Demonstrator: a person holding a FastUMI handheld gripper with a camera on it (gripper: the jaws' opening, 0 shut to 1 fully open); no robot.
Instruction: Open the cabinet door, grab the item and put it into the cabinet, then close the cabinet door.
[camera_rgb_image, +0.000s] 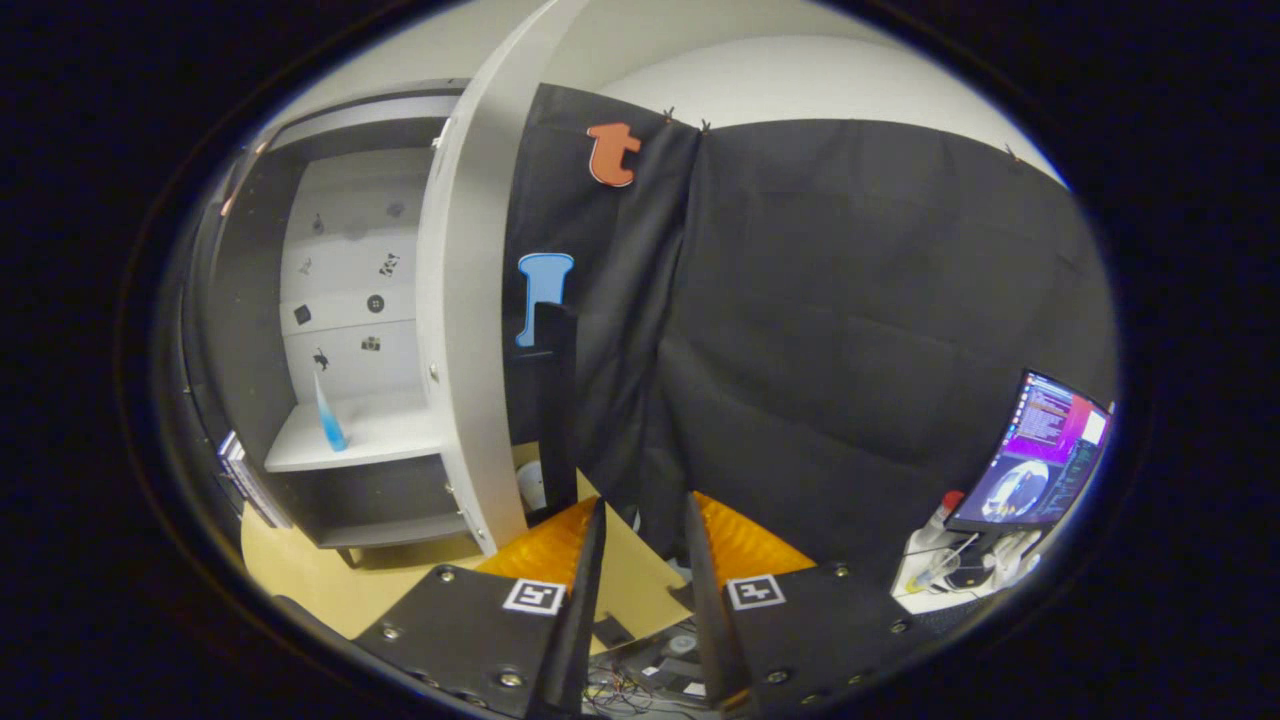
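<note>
A translucent blue item (328, 418) stands on the white shelf (375, 440) of a grey cabinet (240, 340) above a tan tabletop (330, 580).

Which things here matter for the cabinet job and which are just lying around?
Job: cabinet, its open door, blue item standing on the shelf, claw open and holding nothing.
Lying about: monitor, red-capped bottle, cables.
</note>
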